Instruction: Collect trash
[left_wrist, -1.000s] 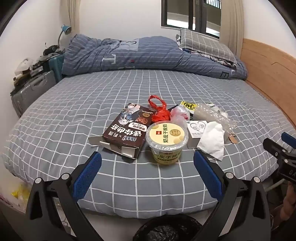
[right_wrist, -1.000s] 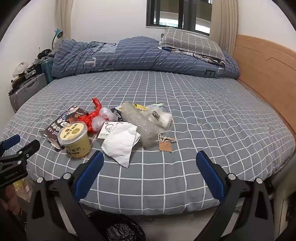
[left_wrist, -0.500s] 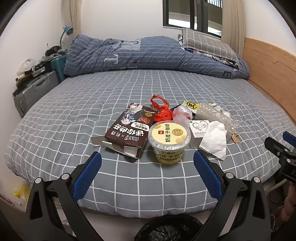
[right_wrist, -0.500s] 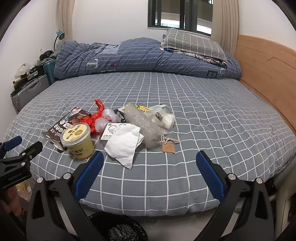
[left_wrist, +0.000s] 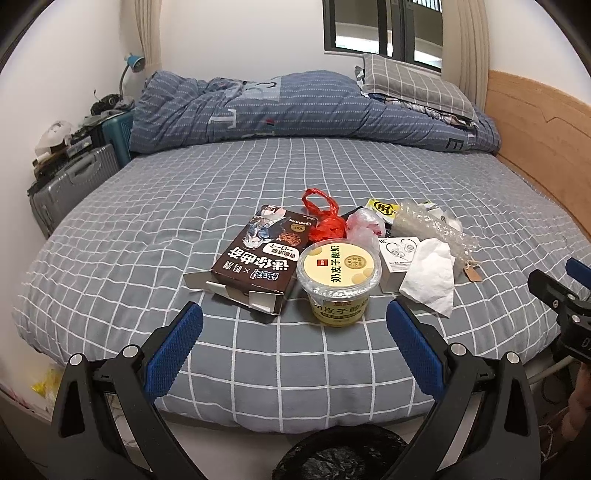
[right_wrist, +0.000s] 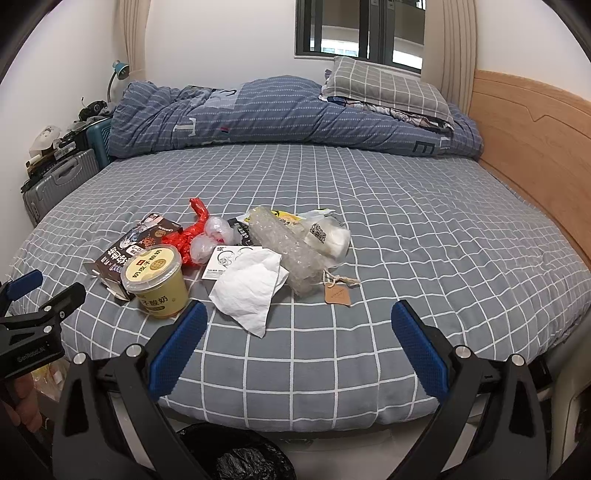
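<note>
Trash heap on bed (left_wrist: 147, 229): box (left_wrist: 258, 254), cup (left_wrist: 338, 280), tissue (left_wrist: 430, 277), left to right. Left gripper (left_wrist: 293, 325) wide open, empty, cup just ahead between fingers. Right gripper (right_wrist: 299, 325) wide open, empty, tissue ahead-left. Both slightly nearer than before.

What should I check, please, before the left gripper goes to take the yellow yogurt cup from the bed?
1. Left gripper open and holding nothing: ok.
2. Yogurt cup upright, lid on: ok.
3. Path to the cup free: ok, nothing lies between the fingers and it.
4. Room around the cup: not ok, the brown box sits right against its left side.
5. Bin with black bag below the bed edge: ok.
6. Right gripper out of the way: ok.
</note>
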